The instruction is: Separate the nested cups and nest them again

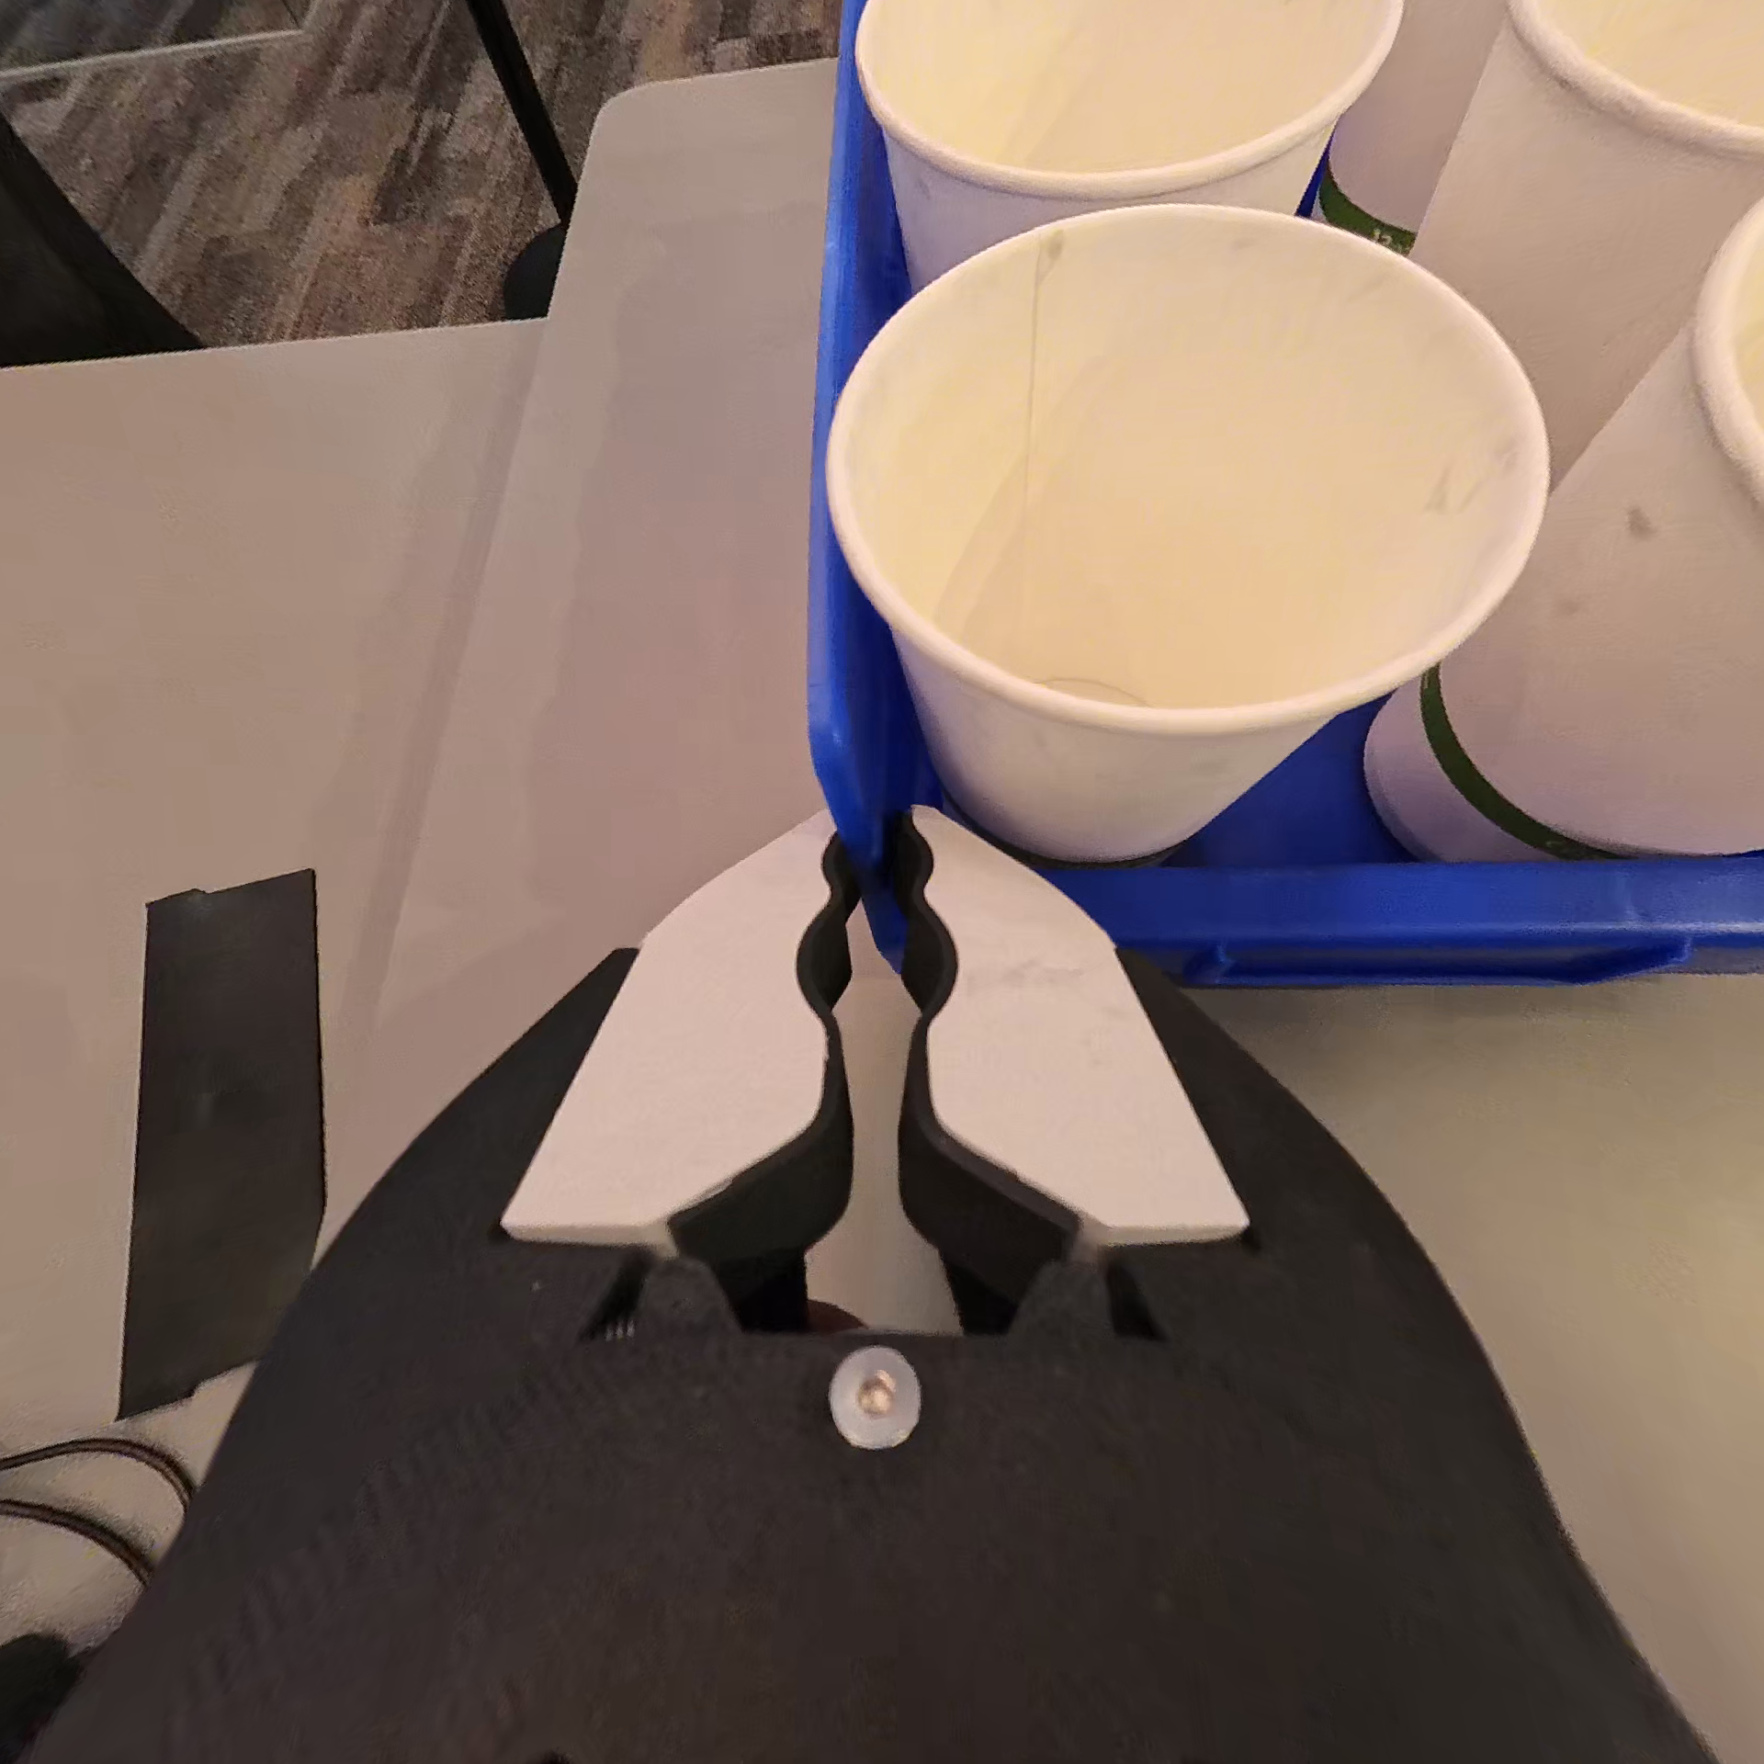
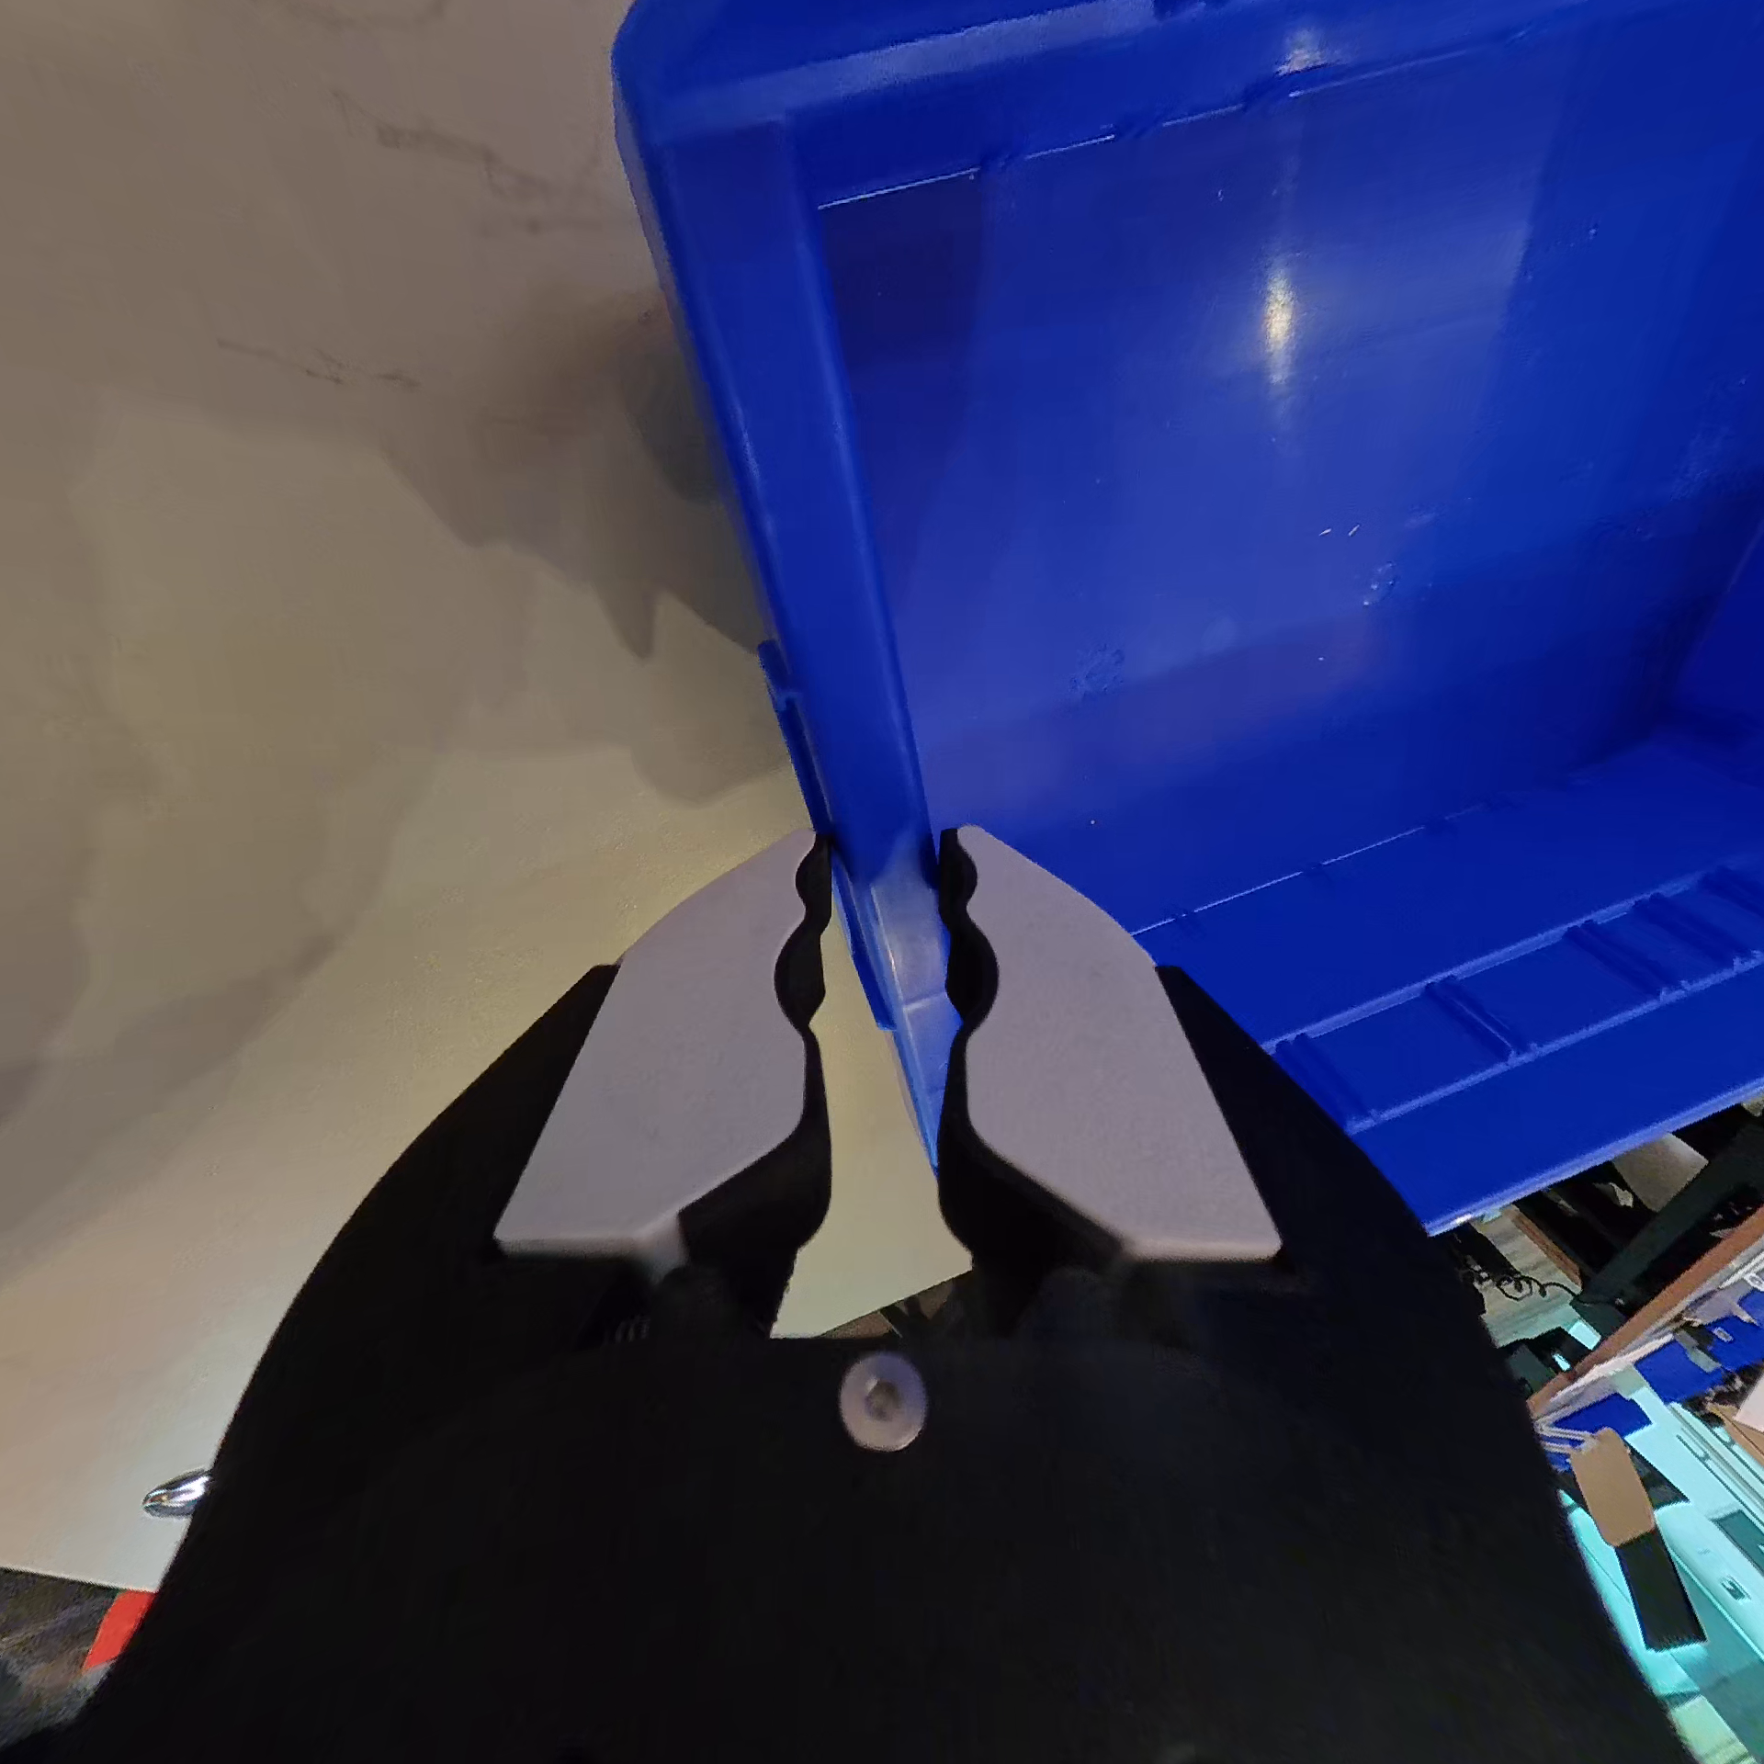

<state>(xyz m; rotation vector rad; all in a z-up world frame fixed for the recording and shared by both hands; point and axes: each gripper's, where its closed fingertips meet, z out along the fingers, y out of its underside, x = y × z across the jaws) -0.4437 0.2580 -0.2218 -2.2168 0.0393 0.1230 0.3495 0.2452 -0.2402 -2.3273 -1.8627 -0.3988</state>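
In the left wrist view, several white paper cups stand in a blue bin (image 1: 1432,916). The nearest cup (image 1: 1184,535) is upright and open, with another (image 1: 1098,124) behind it. Two more cups (image 1: 1623,239) with green bands lean at the right. My left gripper (image 1: 873,840) is shut on the bin's near left corner wall, with a pad on each side. In the right wrist view, my right gripper (image 2: 883,850) is shut on the thick rim (image 2: 888,916) of a blue bin (image 2: 1336,477). The inside of that bin shows no cups.
The bin with the cups stands on a pale table (image 1: 286,620). On the table, a black tape patch (image 1: 229,1098) lies at the left and cables at the lower left. Carpet floor shows beyond the table's far edge. In the right wrist view, shelving and clutter (image 2: 1670,1384) lie past the bin. The nearest cup (image 1: 1184,535) sits 7 cm or so from the ends of my left fingers.
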